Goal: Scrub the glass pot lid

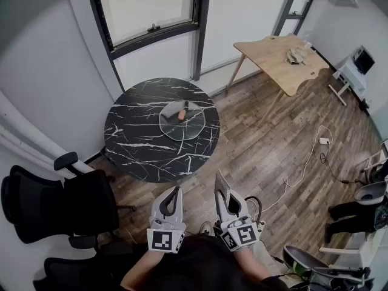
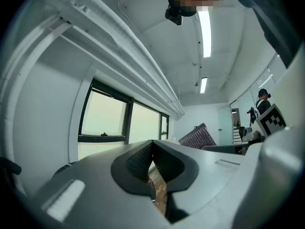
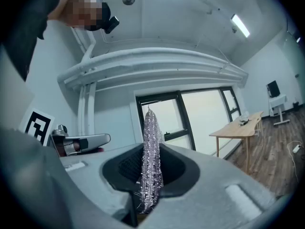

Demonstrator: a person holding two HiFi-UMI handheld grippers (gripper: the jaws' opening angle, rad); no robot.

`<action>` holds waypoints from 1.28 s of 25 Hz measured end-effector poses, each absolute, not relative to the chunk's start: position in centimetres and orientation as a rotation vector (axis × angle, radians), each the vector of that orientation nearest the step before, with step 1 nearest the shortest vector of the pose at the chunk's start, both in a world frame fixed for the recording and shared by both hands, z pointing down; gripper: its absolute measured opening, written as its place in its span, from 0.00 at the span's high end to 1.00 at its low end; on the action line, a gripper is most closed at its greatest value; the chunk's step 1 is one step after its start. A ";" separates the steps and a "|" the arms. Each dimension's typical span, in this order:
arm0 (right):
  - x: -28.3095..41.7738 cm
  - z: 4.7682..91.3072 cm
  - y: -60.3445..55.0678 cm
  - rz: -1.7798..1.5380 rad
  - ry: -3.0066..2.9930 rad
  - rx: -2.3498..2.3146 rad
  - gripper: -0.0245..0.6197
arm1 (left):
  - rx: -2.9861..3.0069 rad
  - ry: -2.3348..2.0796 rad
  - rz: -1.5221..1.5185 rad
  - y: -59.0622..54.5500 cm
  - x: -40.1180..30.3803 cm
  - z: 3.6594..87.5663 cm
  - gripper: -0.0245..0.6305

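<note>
The glass pot lid [image 1: 182,123] lies flat on a round black marble table [image 1: 139,144], with an orange-brown knob on its far part. Both grippers are held well short of the table, over the wooden floor near my body and pointing up and away. My left gripper [image 1: 176,191] [image 2: 152,147] has its jaws together with nothing between them. My right gripper [image 1: 225,197] [image 3: 151,151] is shut on a silvery mesh scrubbing cloth [image 1: 221,185] [image 3: 151,128], which sticks up past the fingertips. That cloth [image 2: 197,136] also shows in the left gripper view.
Black office chairs [image 1: 57,208] stand left of me, close to the table. A light wooden desk [image 1: 282,56] is at the far right, with a white cabinet [image 1: 353,70] beyond it. A white cable [image 1: 305,162] trails over the floor. More chairs [image 1: 315,262] sit at the lower right.
</note>
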State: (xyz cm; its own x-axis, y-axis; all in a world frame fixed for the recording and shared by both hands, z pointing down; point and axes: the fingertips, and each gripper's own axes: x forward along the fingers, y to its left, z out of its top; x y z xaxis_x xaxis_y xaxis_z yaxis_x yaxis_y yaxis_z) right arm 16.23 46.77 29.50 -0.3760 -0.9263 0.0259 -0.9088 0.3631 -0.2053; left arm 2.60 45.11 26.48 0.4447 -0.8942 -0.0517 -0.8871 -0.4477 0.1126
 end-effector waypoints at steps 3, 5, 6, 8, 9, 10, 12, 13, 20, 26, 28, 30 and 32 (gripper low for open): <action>16.3 29.5 46.8 -0.281 2.517 -1.695 0.85 | 2.616 -1.607 -0.146 45.1 2.8 26.6 0.96; 16.3 29.6 46.8 -0.282 2.517 -1.695 0.85 | 2.621 -1.609 -0.144 45.1 2.8 26.6 0.96; 16.3 29.6 46.8 -0.283 2.517 -1.694 0.85 | 2.618 -1.609 -0.140 45.2 2.8 26.8 0.96; 16.4 29.7 46.9 -0.286 2.520 -1.693 0.85 | 2.609 -1.608 -0.136 45.3 2.8 27.0 0.96; 16.4 29.7 46.9 -0.286 2.520 -1.692 0.85 | 2.608 -1.608 -0.135 45.3 2.9 27.0 0.96; 16.5 29.7 47.0 -0.286 2.521 -1.690 0.85 | 2.610 -1.607 -0.133 45.3 3.0 27.0 0.96; 16.6 29.7 47.2 -0.287 2.521 -1.685 0.85 | 2.613 -1.606 -0.126 45.5 3.3 27.0 0.96; 16.7 29.7 47.3 -0.288 2.519 -1.682 0.85 | 2.612 -1.606 -0.123 45.6 3.4 27.1 0.96; 18.1 29.7 47.7 -0.304 2.503 -1.671 0.85 | 2.609 -1.617 -0.107 46.2 4.7 27.3 0.96; 19.3 29.9 47.6 -0.303 2.519 -1.630 0.85 | 2.591 -1.654 -0.090 46.6 6.1 27.2 0.96; 19.6 30.1 47.5 -0.305 2.530 -1.613 0.85 | 2.578 -1.678 -0.090 46.5 6.5 27.0 0.96; 19.9 30.4 47.5 -0.316 2.540 -1.593 0.85 | 2.559 -1.705 -0.086 46.5 6.8 27.0 0.96; 20.3 30.9 47.4 -0.328 2.548 -1.574 0.85 | 2.540 -1.717 -0.043 46.6 7.2 27.4 0.96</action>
State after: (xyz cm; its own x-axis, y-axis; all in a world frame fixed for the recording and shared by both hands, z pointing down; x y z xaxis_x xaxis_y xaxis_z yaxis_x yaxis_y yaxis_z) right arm 20.25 47.37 30.86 -0.4482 -0.8939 0.0047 -0.8660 0.4328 -0.2505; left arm 7.19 46.58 27.45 0.3735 -0.9275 0.0191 -0.9254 -0.3710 0.0779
